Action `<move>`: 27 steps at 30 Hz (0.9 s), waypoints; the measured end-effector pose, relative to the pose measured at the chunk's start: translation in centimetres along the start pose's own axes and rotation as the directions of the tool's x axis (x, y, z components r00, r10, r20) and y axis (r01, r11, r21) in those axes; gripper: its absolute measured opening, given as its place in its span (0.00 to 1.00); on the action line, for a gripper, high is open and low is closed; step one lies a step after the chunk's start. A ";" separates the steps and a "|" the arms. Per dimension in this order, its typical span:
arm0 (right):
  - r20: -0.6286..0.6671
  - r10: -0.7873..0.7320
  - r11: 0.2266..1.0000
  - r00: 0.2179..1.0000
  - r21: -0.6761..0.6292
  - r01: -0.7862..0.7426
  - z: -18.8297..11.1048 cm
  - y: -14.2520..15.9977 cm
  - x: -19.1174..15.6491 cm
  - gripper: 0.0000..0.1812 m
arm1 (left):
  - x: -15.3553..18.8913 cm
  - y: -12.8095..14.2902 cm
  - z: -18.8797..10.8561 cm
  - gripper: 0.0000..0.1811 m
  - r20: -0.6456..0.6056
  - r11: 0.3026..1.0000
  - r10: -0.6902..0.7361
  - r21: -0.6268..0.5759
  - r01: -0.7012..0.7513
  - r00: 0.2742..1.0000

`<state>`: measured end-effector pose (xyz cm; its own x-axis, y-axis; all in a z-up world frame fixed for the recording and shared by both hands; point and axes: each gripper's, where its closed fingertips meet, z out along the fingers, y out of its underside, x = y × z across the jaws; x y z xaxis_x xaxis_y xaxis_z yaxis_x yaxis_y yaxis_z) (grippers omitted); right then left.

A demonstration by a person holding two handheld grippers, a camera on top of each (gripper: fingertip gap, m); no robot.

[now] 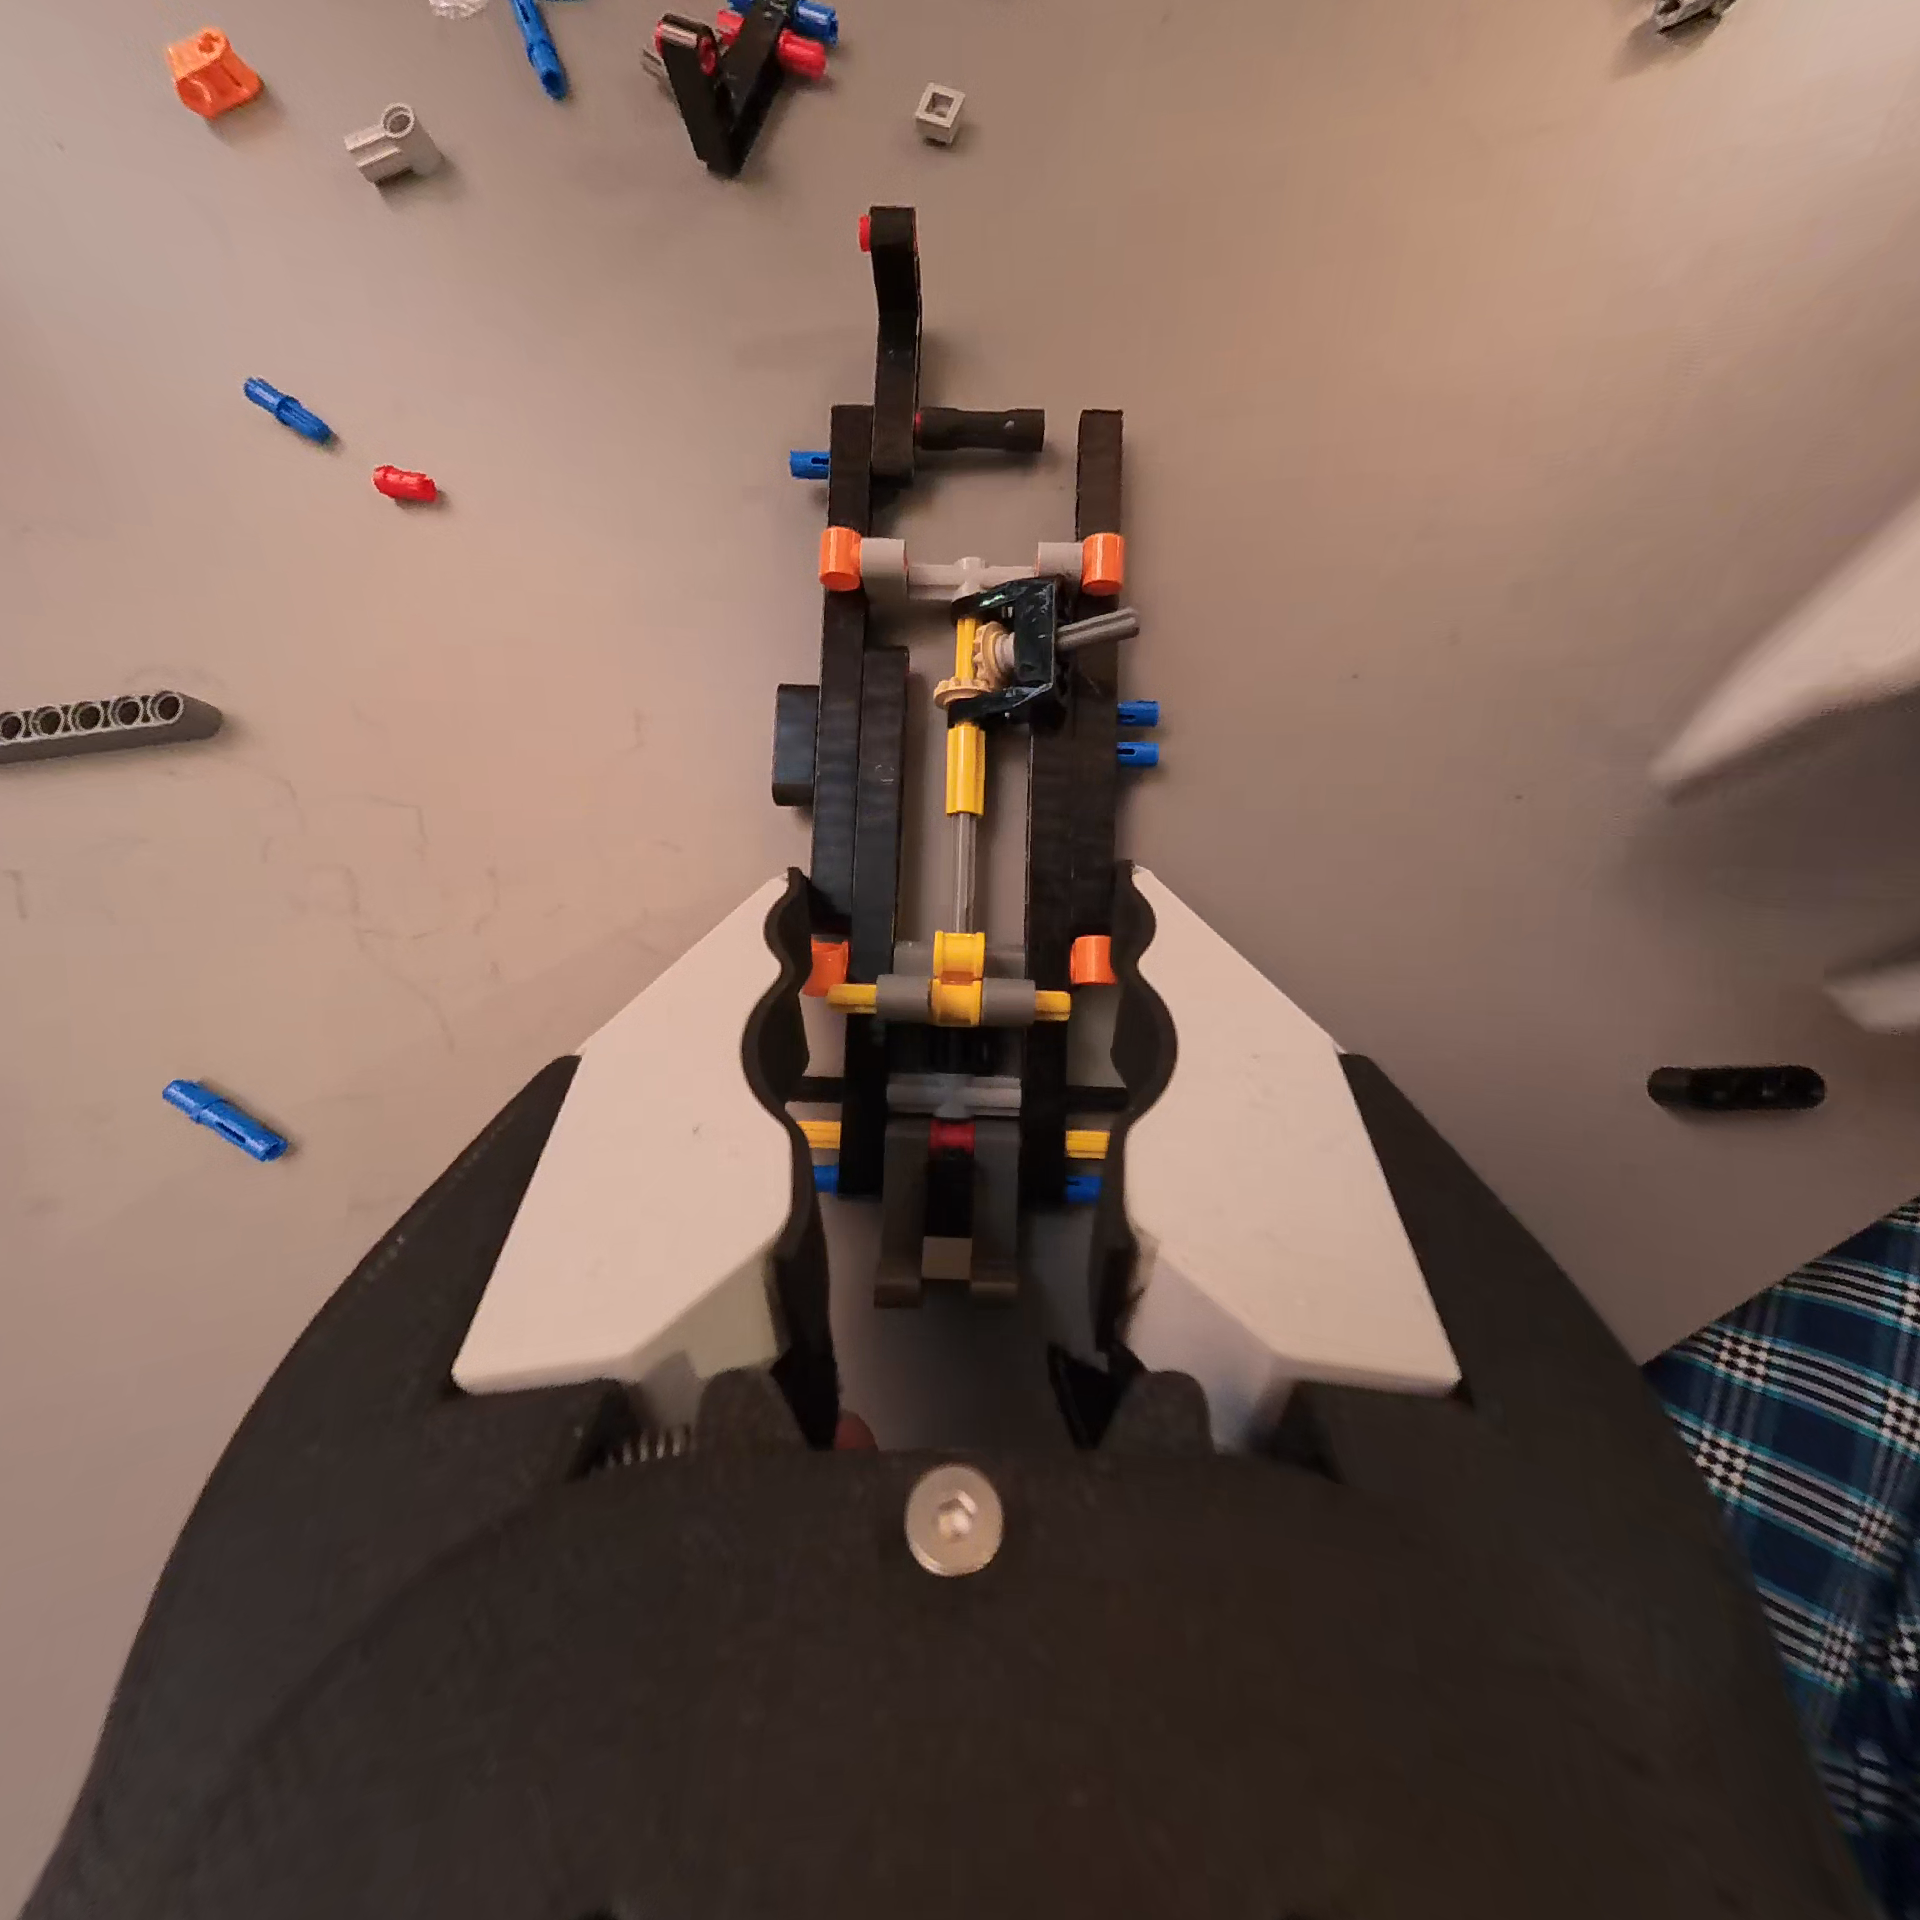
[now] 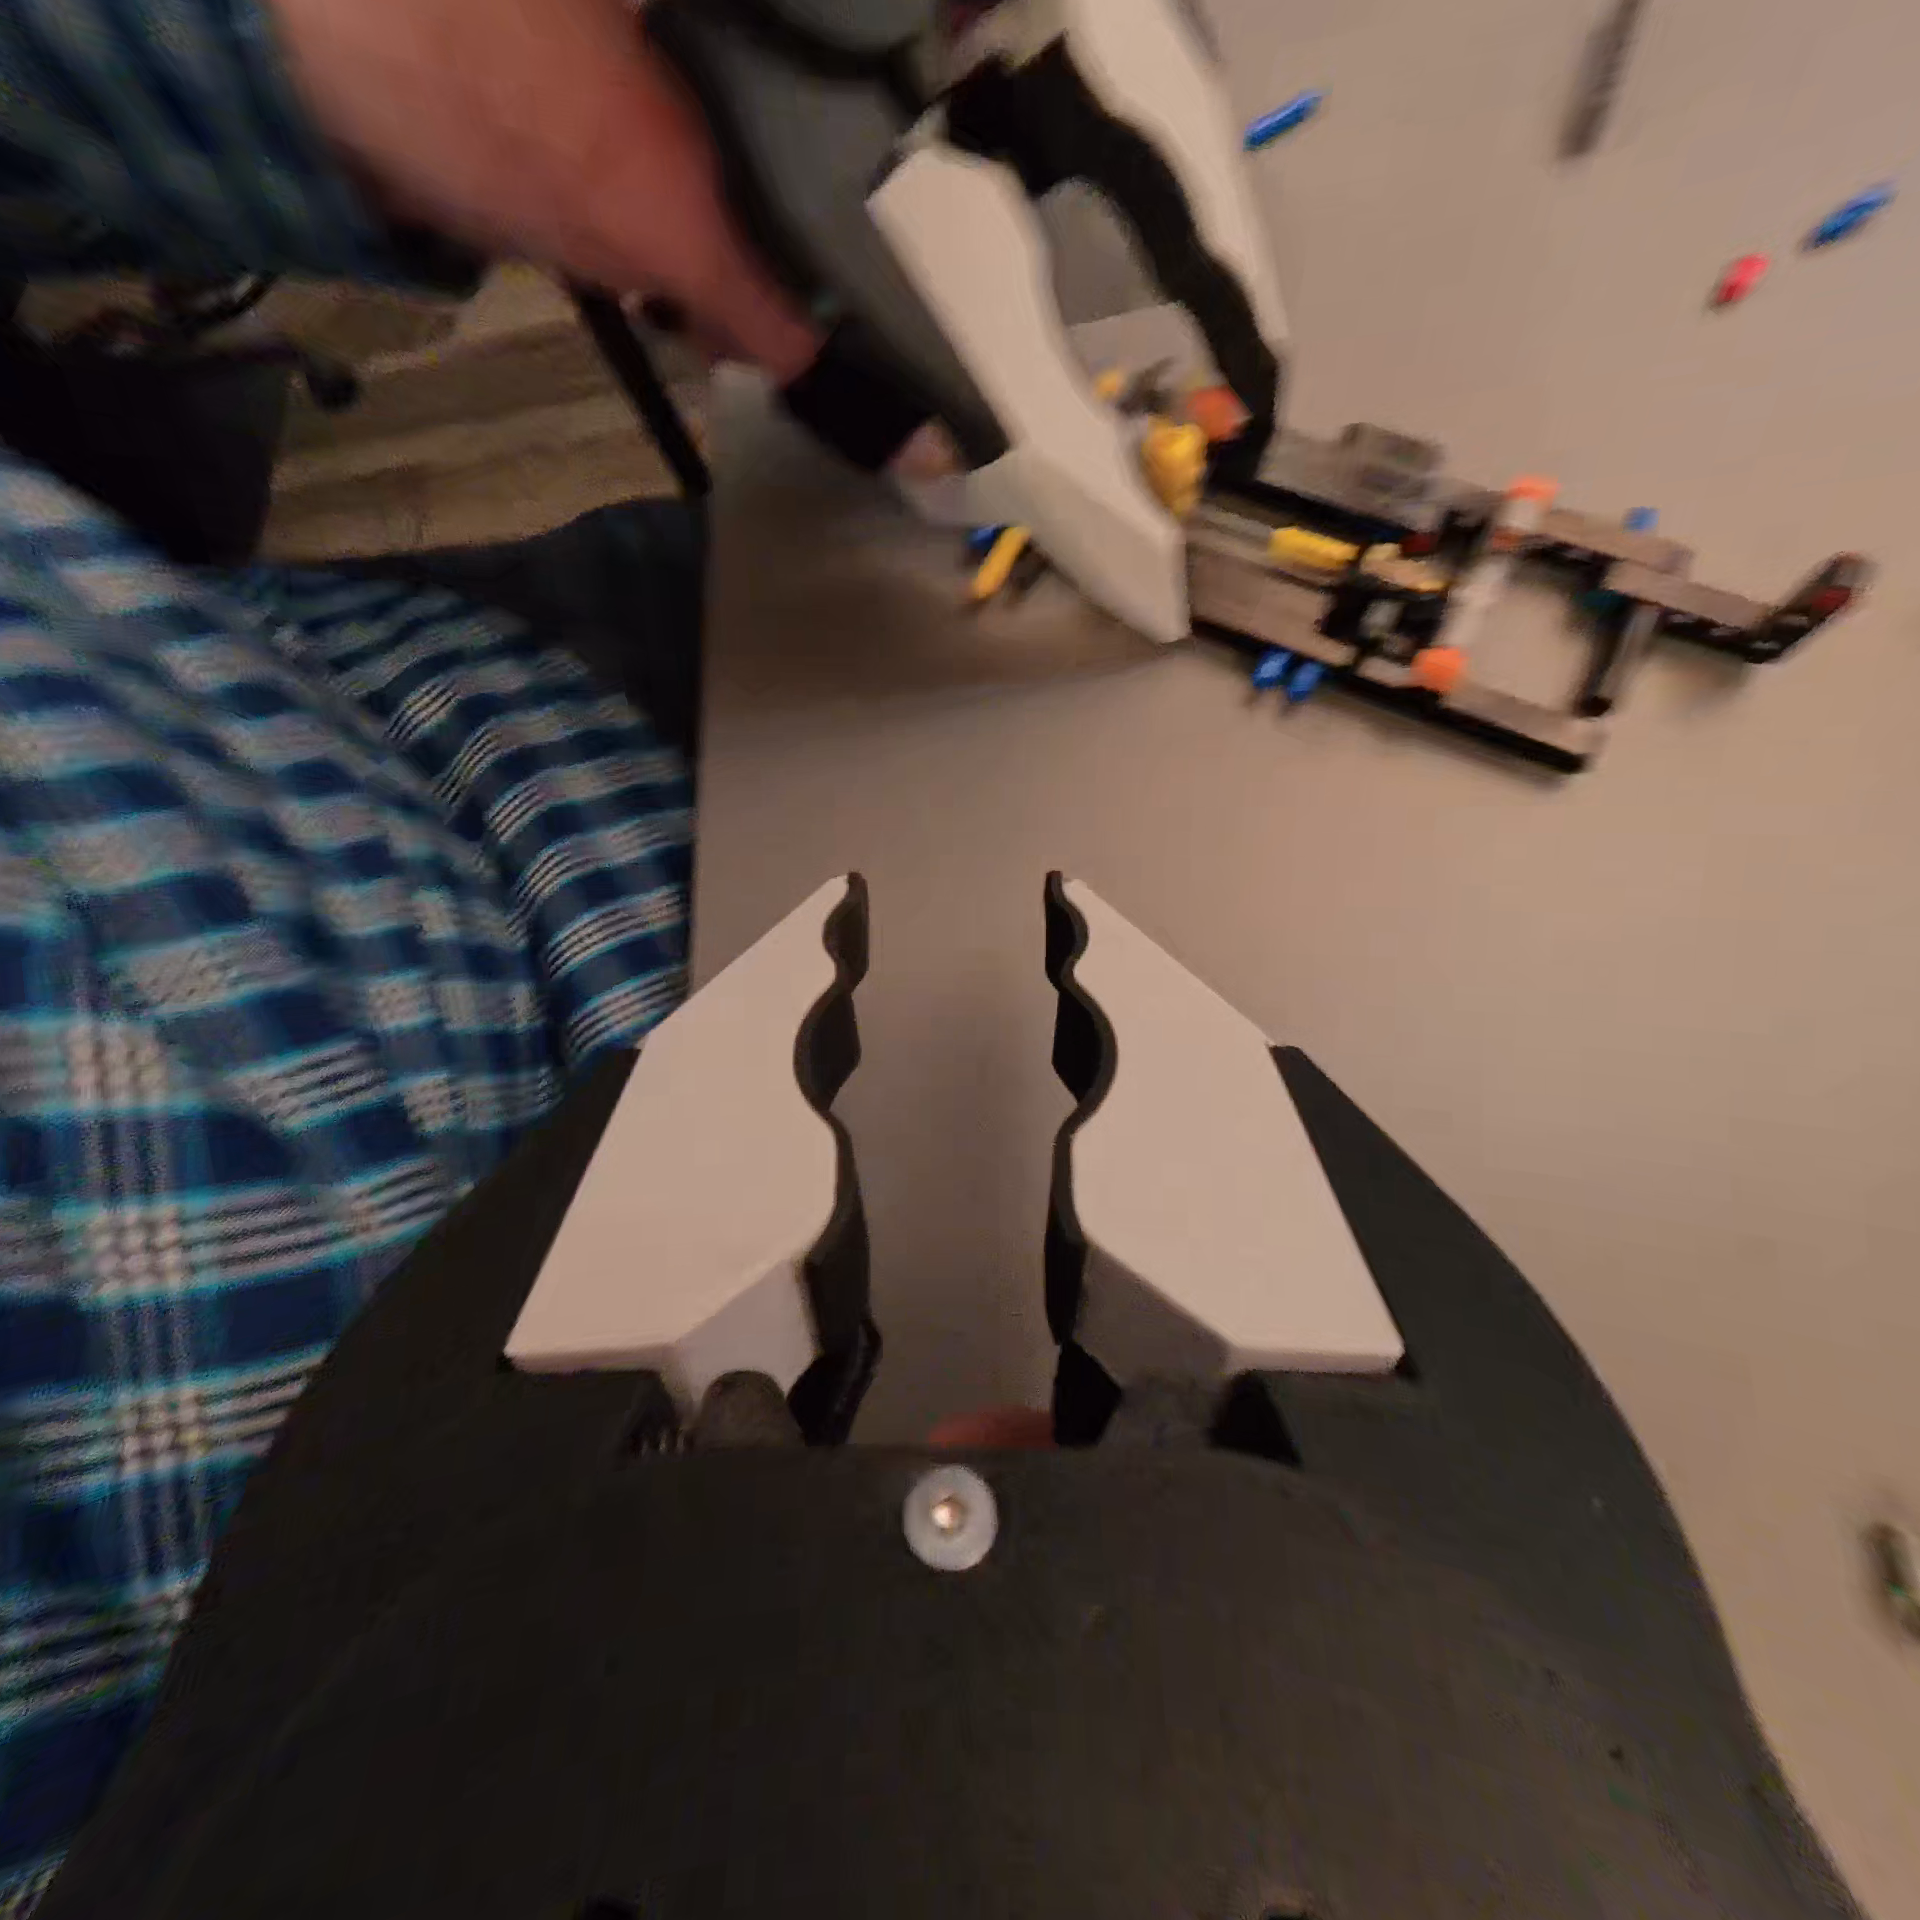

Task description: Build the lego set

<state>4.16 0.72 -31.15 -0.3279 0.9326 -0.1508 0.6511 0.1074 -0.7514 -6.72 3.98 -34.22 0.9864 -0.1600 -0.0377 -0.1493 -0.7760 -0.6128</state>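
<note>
My left tongs [image 1: 961,1023] were spread about as wide as the chassis [image 1: 966,748] and straddled its near end, one white finger along each black side rail; the pads sat against or just beside the rails, and I could not tell how firmly they pressed. The chassis was a long black frame lying flat on the grey table [image 1: 1455,416], running straight away from the tongs, with a yellow shaft [image 1: 964,769] down its middle, orange bushes [image 1: 840,558] at its corners and blue pins sticking out of its sides. Beyond its far end lay a black V-shaped piece [image 1: 727,99]. Off to the left of the tongs were loose parts: a grey beam [image 1: 104,722], blue pins [image 1: 223,1119], a red pin [image 1: 405,483], a grey connector [image 1: 390,140] and an orange connector [image 1: 213,68]. To the right lay a short black beam [image 1: 1735,1088], with checked cloth [image 1: 1808,1507] at the near right edge. My right tongs [image 2: 951,904] hung above bare table, parted by a narrow gap and gripping nothing. From there, blurred, the chassis [image 2: 1455,603] lay ahead and to the right, well apart from them, with the left tongs [image 2: 1174,499] over its near end and a hand [image 2: 540,156] behind them. Checked cloth [image 2: 260,831] filled the left side.
</note>
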 end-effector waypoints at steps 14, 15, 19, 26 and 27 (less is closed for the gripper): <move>-0.061 -0.225 0.966 0.972 -0.143 0.215 1.2 1.8 -0.3 0.03 | 0.4 0.0 -0.1 0.31 0.001 1.000 0.021 -0.010 -0.021 1.000; -0.097 -0.256 0.959 0.962 -0.151 0.240 1.0 1.5 0.7 0.03 | 0.4 0.0 0.0 0.31 -0.001 1.000 0.023 -0.010 -0.023 1.000; -0.240 -0.467 0.873 0.851 -0.282 0.399 0.3 1.0 5.5 0.02 | 0.6 0.0 0.0 0.31 -0.008 1.000 0.023 -0.010 -0.024 1.000; -0.200 -0.721 0.678 0.663 -0.398 0.618 1.3 1.3 6.0 0.04 | 0.6 0.0 -0.1 0.31 -0.011 1.000 0.021 -0.011 -0.021 1.000; -0.188 -0.722 0.678 0.666 -0.387 0.625 1.2 1.4 5.5 0.07 | 0.6 0.0 -0.1 0.31 -0.013 1.000 0.020 -0.011 -0.020 1.000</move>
<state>2.40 5.61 -33.78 -0.5595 0.6086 0.5627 0.5011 0.7891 -0.3552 -6.12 3.82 -34.21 0.9822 -0.1834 -0.0399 -0.1700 -0.7791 -0.6034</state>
